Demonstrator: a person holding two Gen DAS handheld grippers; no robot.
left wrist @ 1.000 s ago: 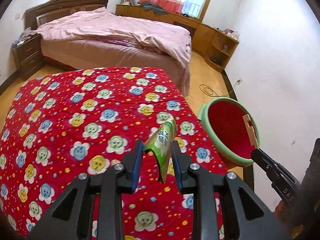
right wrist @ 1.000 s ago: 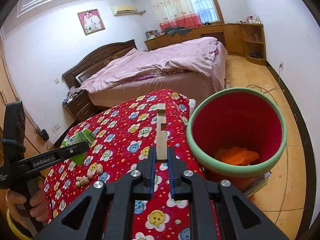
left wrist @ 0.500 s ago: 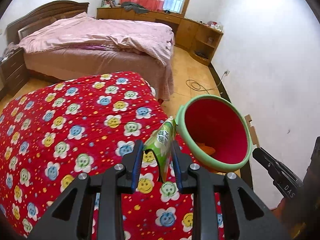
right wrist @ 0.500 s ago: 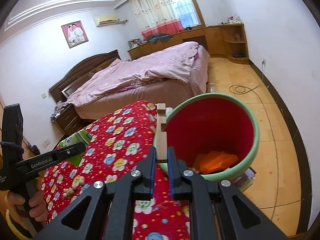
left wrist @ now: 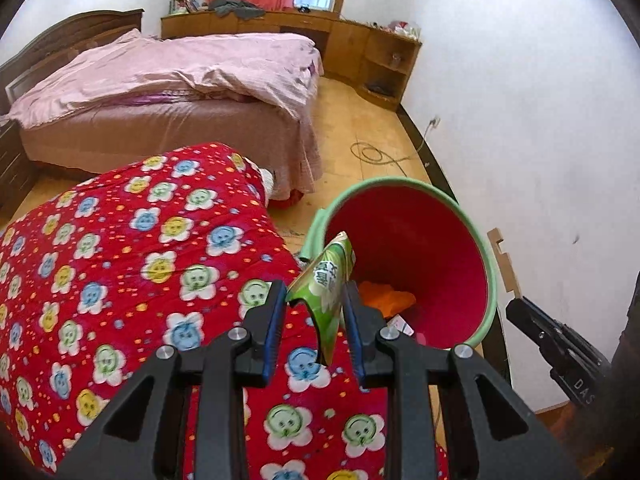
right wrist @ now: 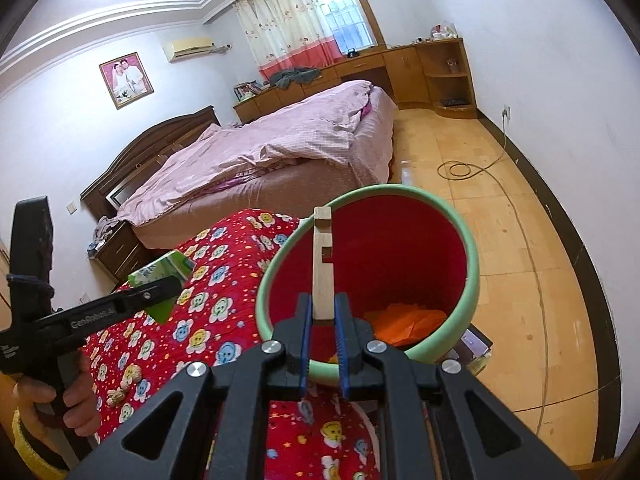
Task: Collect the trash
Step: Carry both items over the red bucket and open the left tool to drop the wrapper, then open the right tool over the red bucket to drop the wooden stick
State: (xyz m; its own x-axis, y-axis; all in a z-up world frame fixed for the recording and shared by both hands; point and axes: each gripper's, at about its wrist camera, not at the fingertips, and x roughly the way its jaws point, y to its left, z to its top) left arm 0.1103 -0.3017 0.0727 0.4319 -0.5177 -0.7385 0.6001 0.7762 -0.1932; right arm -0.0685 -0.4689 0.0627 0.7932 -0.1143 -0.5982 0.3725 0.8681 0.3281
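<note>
Trash is in both of your grippers. Your left gripper pinches a crumpled green wrapper printed with white characters too warped to read; your right gripper is clamped tight on a notched wooden strip that stands up from the jaws. The only writing you can read is on the tools themselves: "GenRobot.AI" along the arm of the left gripper in the right wrist view, and "DAS" on the right gripper's arm at the edge of the left wrist view.

Against a second ago, both views have swung toward the bin. The wrapper, which then hung over the red flowered quilt, now overlaps the bin's near rim in the left view. The wooden strip, then seen over the quilt left of the bin, now shows against the bin's red inside. Both grips are unchanged.

The bin is red inside with a pale green rim, standing on the wooden floor just beside the quilt's edge, and orange scrap lies at its bottom. Some peanut shells lie on the quilt near your left hand.
</note>
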